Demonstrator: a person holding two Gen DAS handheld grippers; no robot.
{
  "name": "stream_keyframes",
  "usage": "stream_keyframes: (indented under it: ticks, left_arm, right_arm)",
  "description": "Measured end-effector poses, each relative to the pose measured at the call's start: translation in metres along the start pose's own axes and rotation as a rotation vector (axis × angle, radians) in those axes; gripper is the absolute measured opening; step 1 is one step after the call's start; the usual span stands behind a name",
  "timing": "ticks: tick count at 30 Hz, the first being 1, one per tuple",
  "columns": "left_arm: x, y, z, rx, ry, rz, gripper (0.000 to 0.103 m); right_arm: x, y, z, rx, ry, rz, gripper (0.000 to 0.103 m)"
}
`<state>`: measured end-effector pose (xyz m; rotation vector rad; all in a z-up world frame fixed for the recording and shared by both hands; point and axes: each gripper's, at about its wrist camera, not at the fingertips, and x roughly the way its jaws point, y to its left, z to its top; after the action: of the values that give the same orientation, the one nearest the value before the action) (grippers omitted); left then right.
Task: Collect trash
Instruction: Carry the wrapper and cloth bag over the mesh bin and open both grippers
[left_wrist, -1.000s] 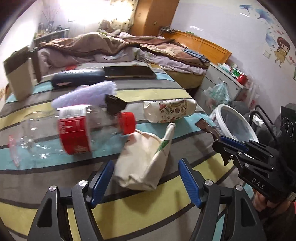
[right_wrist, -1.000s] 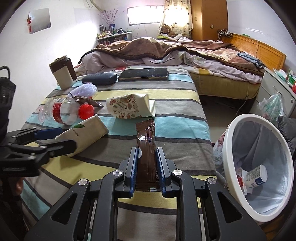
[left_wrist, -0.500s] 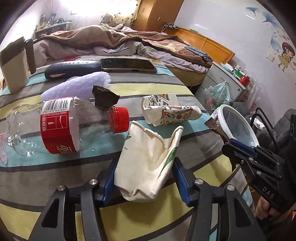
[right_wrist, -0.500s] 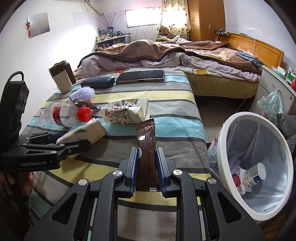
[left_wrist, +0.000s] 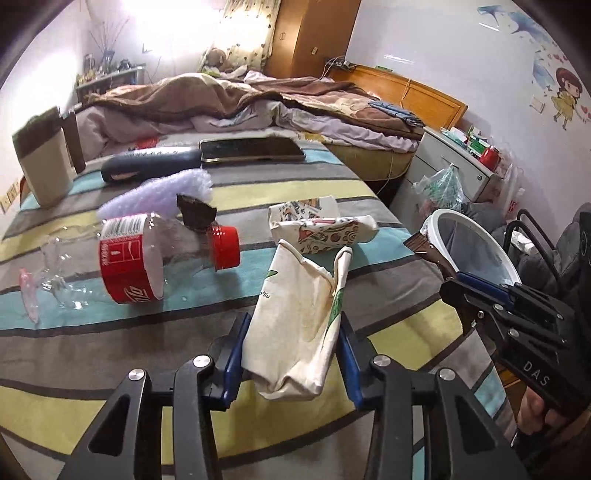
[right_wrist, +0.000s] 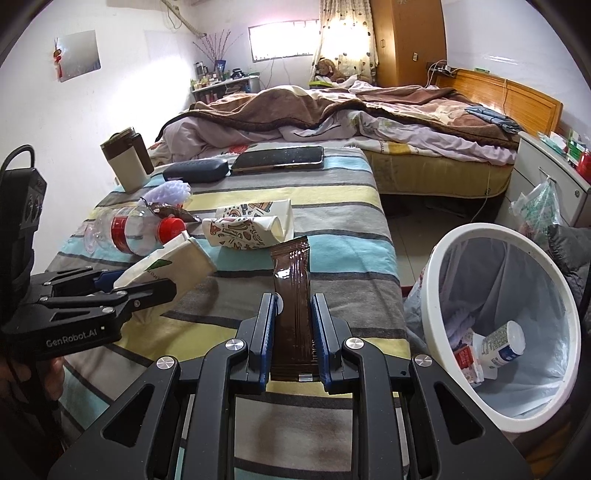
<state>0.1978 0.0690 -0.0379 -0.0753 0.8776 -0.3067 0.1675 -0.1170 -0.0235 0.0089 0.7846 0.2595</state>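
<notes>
Covering the counter (right_wrist: 332, 236) is a cloth striped grey, yellow and teal; beyond it lies an unmade bed (right_wrist: 332, 110) under a brown blanket, with a wooden wardrobe (right_wrist: 406, 37) and a bright window (right_wrist: 284, 40) behind.

Beside the counter, a white bin (right_wrist: 546, 295) tilts toward the camera. A crumpled cream cup (left_wrist: 299, 325) with green print lies on the counter, and the left gripper (left_wrist: 290, 354) is clamped on it from both sides. Past the cup lie a patterned cup (left_wrist: 321, 232), flattened, and a clear bottle (left_wrist: 133, 262) with a red label and cap. Behind the bottle are a scrap of brown wrapper (left_wrist: 195, 214), lilac bubble wrap (left_wrist: 159, 195), a dark case (left_wrist: 151, 166) and a phone (left_wrist: 251, 149).

The right gripper (right_wrist: 293, 325) is closed on a glossy brown sachet (right_wrist: 291, 295), held upright above the counter's edge, near the bin.

Only the right wrist view looks into the bin, where a white container (right_wrist: 502, 343) lies on other litter. Only the left view shows the cartoon girl sticker (left_wrist: 565, 96) on the wall.
</notes>
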Motion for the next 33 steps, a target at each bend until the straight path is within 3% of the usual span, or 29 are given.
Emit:
stream_keyframes:
  ticks: [18,33]
  left_arm:
    - [-0.051,-0.061,0.012,0.074,-0.146,0.019,0.045]
    - [-0.044,-0.147,0.026,0.176,-0.183,-0.036,0.045]
  right_arm:
    - [-0.040,-0.023,0.003,0.029,-0.101,-0.018,0.022]
    - [-0.080,-0.072,-0.002,0.104,-0.191,-0.108,0.022]
